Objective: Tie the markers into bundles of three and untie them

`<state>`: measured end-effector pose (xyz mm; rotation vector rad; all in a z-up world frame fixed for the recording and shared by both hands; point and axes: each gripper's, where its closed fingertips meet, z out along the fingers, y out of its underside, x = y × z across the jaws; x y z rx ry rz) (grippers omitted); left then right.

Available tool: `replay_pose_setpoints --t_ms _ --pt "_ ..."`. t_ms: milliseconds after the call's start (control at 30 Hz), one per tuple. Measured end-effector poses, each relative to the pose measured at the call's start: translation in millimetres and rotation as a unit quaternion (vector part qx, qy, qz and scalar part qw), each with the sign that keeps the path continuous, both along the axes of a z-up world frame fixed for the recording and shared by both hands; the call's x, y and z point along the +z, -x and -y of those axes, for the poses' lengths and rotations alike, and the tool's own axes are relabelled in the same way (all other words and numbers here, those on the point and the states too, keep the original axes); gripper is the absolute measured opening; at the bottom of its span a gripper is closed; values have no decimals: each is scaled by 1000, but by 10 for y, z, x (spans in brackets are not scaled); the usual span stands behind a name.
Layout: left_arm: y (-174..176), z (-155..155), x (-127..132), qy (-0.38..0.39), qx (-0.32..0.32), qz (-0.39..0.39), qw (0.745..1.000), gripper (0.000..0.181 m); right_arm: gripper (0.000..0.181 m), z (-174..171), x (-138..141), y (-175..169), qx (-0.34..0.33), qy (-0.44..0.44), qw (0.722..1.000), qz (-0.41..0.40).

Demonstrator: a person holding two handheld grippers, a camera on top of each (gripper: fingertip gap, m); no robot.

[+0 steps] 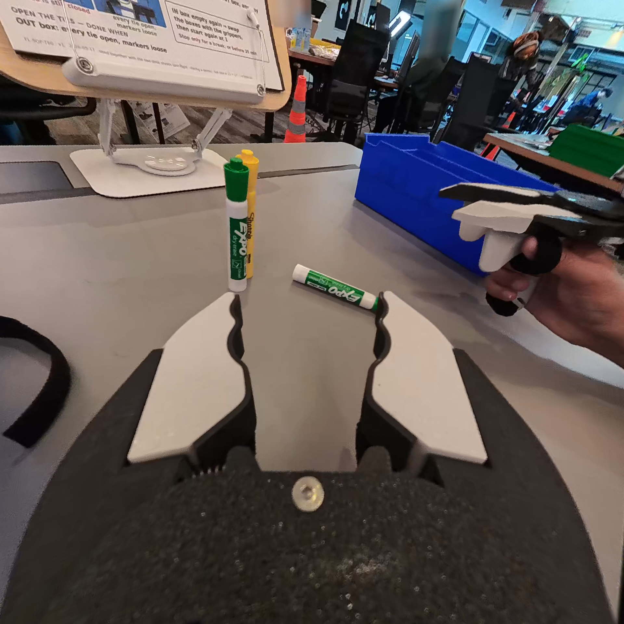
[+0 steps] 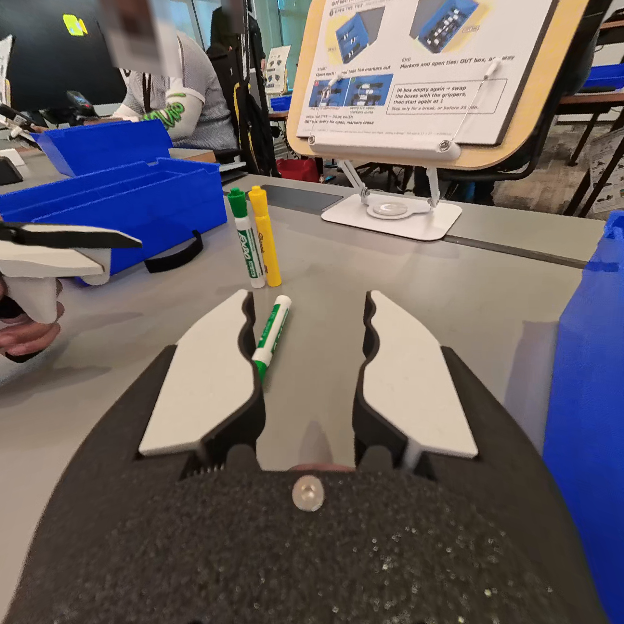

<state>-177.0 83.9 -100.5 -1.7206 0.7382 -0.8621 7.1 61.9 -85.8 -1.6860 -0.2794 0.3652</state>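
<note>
Three markers are seen loose on the grey table (image 1: 101,270), no bundle tied: a green marker (image 1: 237,229) touching a yellow marker (image 1: 250,216), a second green marker (image 2: 273,334) lying apart; one black tie (image 2: 175,255) is left unused beside the blue bin (image 2: 118,202); left gripper (image 1: 309,297) and right gripper (image 2: 309,297) are held open and empty

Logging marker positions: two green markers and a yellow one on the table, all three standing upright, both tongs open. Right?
Not quite. Only one green marker and the yellow marker stand upright; the other green marker lies flat, as the right wrist view shows. Both the left tongs and right tongs are open.
</note>
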Motion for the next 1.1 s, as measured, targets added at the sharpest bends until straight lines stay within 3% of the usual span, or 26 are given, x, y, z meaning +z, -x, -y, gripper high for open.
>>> replay_pose_setpoints --t_ms 200,500,733,967,1100 --pt "-62 22 -66 -10 -7 -28 1000 75 60 3 -68 34 1 4 999 31" --pt "-27 40 -47 10 -8 -10 1000 74 60 74 -115 104 -7 19 997 70" --pt "-15 37 -105 11 -14 -20 1000 73 64 49 -261 131 -6 75 993 88" --pt "-20 87 -114 7 -18 -25 999 72 65 175 -608 536 57 200 973 99" --pt "-71 99 -121 -11 -25 -41 999 71 58 166 -768 618 35 245 958 147"
